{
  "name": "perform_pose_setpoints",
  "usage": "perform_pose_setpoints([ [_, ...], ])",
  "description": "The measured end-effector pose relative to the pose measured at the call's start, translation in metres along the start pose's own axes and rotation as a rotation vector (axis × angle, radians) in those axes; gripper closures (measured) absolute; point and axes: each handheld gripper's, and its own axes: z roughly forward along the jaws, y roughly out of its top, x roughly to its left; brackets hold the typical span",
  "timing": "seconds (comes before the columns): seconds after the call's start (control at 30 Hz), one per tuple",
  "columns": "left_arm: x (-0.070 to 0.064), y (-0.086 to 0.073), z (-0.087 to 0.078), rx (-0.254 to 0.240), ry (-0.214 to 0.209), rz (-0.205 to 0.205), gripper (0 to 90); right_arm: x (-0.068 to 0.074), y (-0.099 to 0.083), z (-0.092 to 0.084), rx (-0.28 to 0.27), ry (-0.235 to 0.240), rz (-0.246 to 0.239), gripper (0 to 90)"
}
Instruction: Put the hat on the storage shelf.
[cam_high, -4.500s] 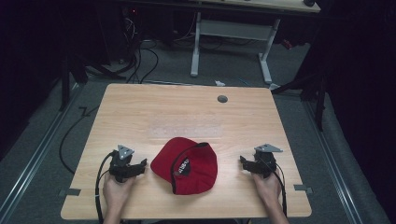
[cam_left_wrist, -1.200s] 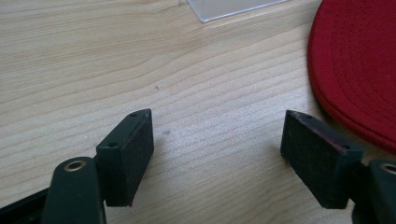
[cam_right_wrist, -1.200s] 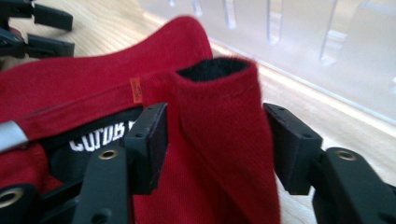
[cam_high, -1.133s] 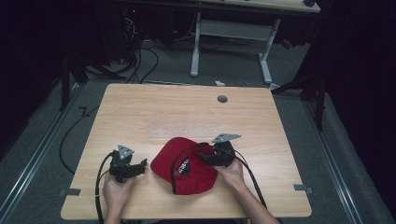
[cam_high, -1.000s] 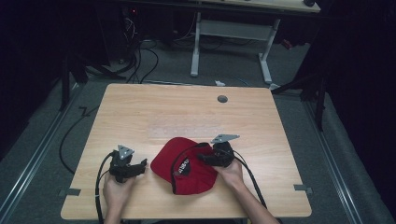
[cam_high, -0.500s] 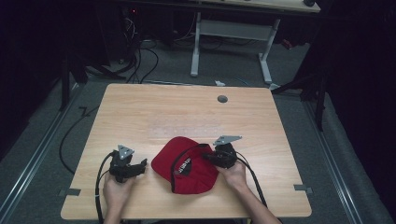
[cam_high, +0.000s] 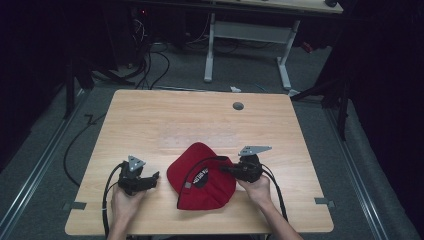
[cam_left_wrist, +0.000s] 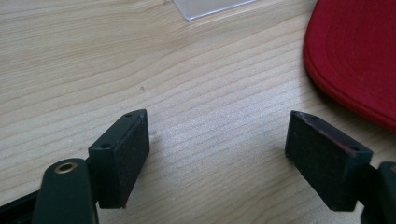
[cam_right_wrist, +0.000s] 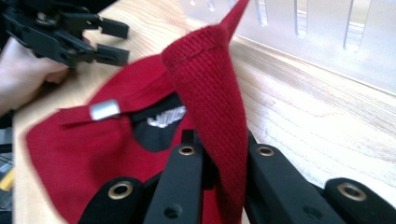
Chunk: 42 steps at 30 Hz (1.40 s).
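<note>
Two tools work at a pale wooden tabletop (cam_high: 165, 125), with a red fabric baseball cap (cam_high: 202, 180) lying upside down near the front edge between them. The right tool (cam_high: 231, 170) has its jaws clamped on a fold of the cap's red woven fabric (cam_right_wrist: 212, 93); in the right gripper view that fold stands up as a narrow ridge between the two black jaws, pinched tight. The grip sits at the cap's right-hand rim, probably so the soft crown can be lifted or turned over without the whole cap sliding. Inside the cap a black lining patch with pale lettering (cam_right_wrist: 163, 119) and a small silver strap buckle (cam_right_wrist: 104, 110) face upward, which fits a cap resting on its top.

The left tool (cam_high: 150, 178) rests low on the tabletop just beside the cap's left edge, jaws spread wide and gripping nothing; in the left gripper view bare wood lies between them and the red brim (cam_left_wrist: 359, 56) curves in at the upper right. It seems to be waiting there to take the opposite side once the fabric comes within reach.
</note>
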Motion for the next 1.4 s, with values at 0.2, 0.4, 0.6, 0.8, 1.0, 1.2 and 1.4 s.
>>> perform_pose_setpoints([
  [0.2,-0.009,-0.001,-0.009,-0.007,-0.053,0.027,22.6,0.003,0.002,-0.016,-0.035,0.032,0.001,87.5],
  [0.4,-0.022,-0.001,-0.024,-0.018,-0.140,0.055,22.5,0.003,0.003,-0.031,-0.065,0.046,0.004,87.6],
  [0.6,-0.042,-0.007,-0.032,-0.014,-0.212,0.131,21.6,0.003,0.004,-0.046,-0.087,0.050,0.007,87.6],
  [0.8,-0.067,-0.014,-0.035,-0.005,-0.282,0.213,20.8,0.005,0.009,-0.061,-0.099,0.054,0.011,87.6],
  [1.0,-0.079,-0.017,-0.036,-0.004,-0.312,0.242,19.8,0.007,0.016,-0.070,-0.116,0.072,0.019,87.6],
  [1.2,-0.091,-0.020,-0.033,-0.007,-0.336,0.284,18.6,0.008,0.024,-0.074,-0.123,0.106,0.036,87.6],
  [1.4,-0.104,-0.020,-0.032,-0.014,-0.365,0.304,18.6,0.008,0.026,-0.073,-0.117,0.123,0.049,87.6],
])
